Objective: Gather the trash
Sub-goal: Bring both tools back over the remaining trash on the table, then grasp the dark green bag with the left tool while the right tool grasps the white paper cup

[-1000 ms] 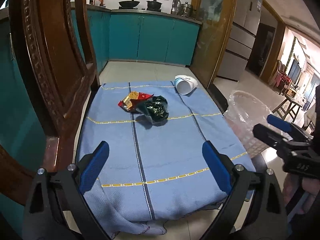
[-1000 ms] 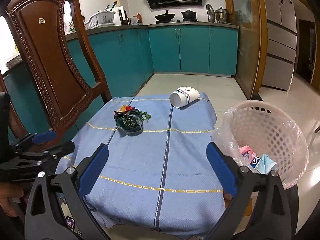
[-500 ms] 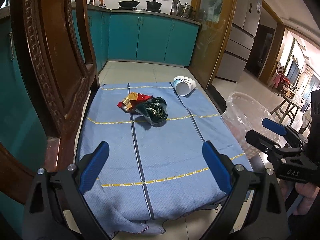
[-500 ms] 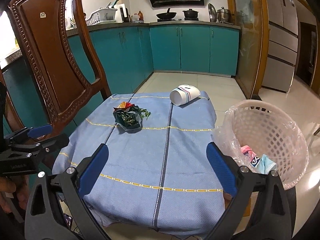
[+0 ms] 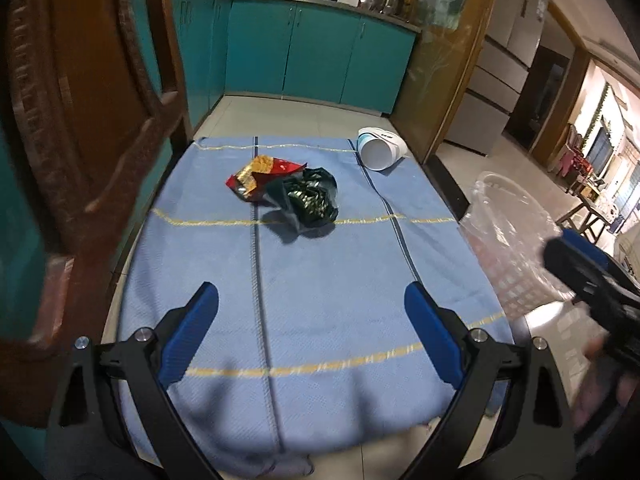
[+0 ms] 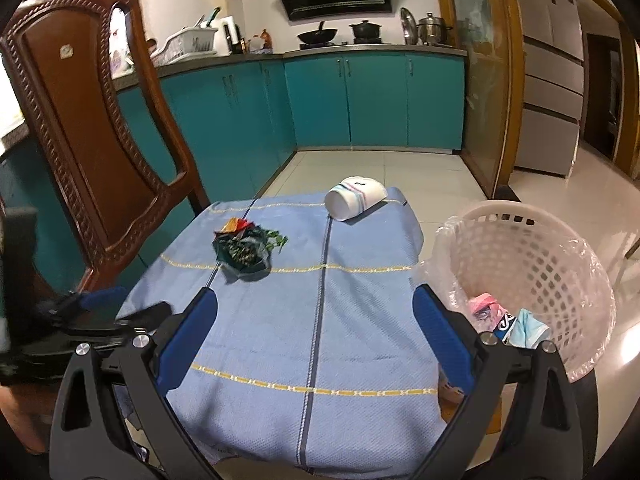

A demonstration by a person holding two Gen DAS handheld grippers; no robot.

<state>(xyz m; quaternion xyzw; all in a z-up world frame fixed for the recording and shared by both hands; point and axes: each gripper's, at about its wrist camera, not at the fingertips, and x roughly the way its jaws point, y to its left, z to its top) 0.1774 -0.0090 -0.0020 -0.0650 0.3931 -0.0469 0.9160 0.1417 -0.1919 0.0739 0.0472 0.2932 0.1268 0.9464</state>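
A small table under a blue cloth carries the trash. A crumpled dark green wrapper lies in the middle, touching a red and gold snack wrapper. A white paper cup lies on its side at the far right corner. My left gripper is open over the near cloth, holding nothing. My right gripper is open too, also empty. A white lattice basket lined with clear plastic stands right of the table with several wrappers inside.
A carved wooden chair stands tight against the table's left side. Teal kitchen cabinets line the back wall across a tiled floor. The right gripper shows at the right edge of the left wrist view, held by a hand.
Both grippers have moved forward toward the table, so the wrappers and cup look closer. Their jaws stay open. Nothing on the cloth has moved.
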